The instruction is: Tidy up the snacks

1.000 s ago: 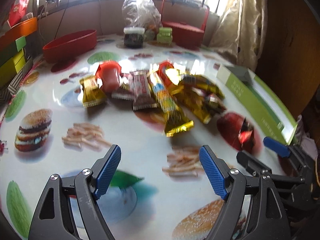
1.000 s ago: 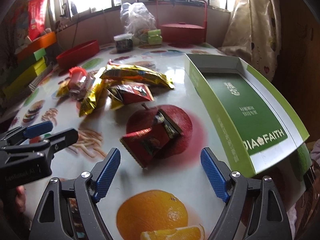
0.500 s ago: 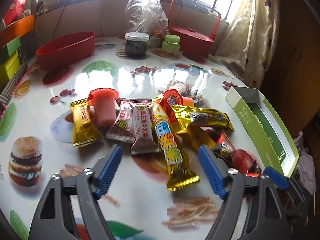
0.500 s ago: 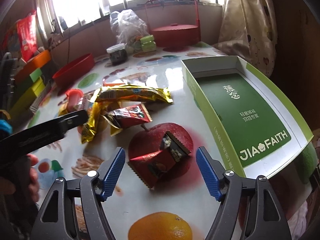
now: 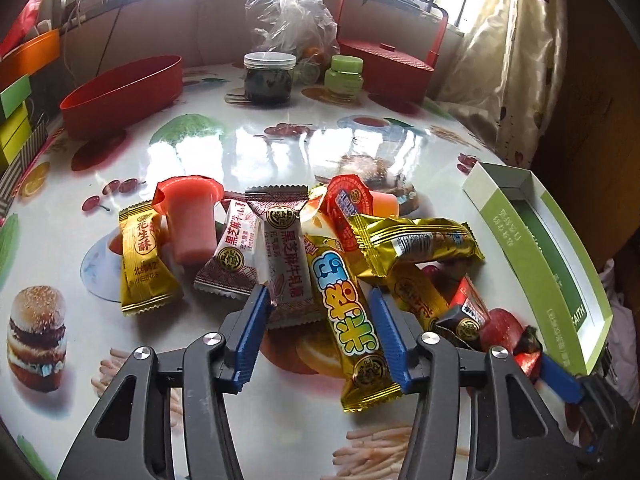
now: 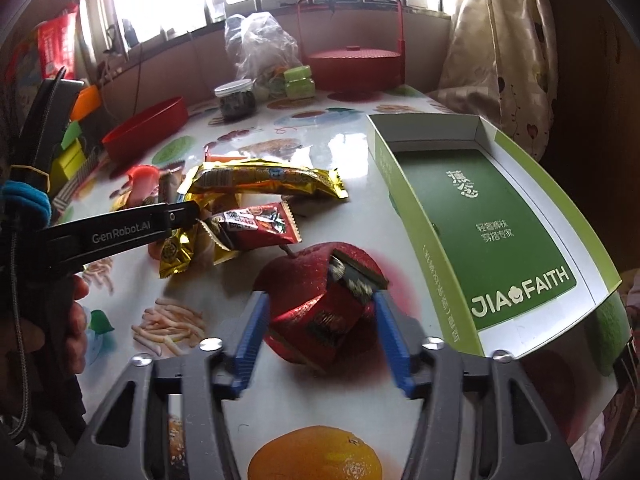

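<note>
A heap of wrapped snacks lies mid-table. My left gripper (image 5: 320,300) is open, its jaws astride a long gold snack bar (image 5: 348,320) and the end of a white-and-maroon candy pack (image 5: 286,256). My right gripper (image 6: 320,308) is open, its jaws on either side of a red snack packet (image 6: 332,320) that lies on a printed apple. The open green-and-white box (image 6: 492,216) lies right of it and holds no snacks; it also shows in the left wrist view (image 5: 536,248). The left gripper's finger (image 6: 120,232) reaches in from the left in the right wrist view.
A red oval bowl (image 5: 120,92), a dark jar (image 5: 268,78), a green jar (image 5: 344,76), a plastic bag (image 5: 288,20) and a red basket (image 5: 384,64) stand at the back. Coloured boxes (image 5: 16,120) are stacked at the left edge. A curtain (image 5: 512,60) hangs at the right.
Both grippers have moved forward and down. The left now straddles the gold bar, the right straddles the red packet. Both sets of jaws have narrowed.
</note>
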Tool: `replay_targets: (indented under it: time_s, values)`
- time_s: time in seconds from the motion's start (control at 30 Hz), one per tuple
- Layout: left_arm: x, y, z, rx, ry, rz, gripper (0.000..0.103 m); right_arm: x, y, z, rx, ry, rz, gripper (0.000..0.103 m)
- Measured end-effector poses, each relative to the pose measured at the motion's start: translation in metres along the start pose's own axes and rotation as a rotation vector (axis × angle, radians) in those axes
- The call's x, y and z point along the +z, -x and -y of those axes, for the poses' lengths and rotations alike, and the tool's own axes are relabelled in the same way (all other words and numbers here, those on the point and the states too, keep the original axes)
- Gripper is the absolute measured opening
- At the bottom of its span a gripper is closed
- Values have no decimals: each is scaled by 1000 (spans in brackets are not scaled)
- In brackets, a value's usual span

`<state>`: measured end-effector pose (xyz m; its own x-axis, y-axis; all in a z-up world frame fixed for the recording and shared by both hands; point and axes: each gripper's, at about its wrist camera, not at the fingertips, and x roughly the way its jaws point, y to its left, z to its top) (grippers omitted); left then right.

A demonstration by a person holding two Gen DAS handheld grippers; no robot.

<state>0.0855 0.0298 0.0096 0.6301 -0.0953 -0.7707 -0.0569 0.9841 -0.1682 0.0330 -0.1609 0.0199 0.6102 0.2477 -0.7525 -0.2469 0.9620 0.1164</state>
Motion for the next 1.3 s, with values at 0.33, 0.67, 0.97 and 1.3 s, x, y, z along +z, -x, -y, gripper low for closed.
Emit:
replay_targets:
  time_s: [0.33,0.67,0.97,1.3]
  values:
    - [-6,11,1,-22,-24,17,24,-8,2,2,38,-2,-10,32]
    - [-27,27,4,-35,-75,16,23,-10,8,3,62,11,-1,22]
    - [-49,47,1,-53,-113,-5,24,-13,13,4,128,28,-5,22]
    - [-39,41,-3,-90,-86,-3,36,-11,8,4,92,29,-26,37]
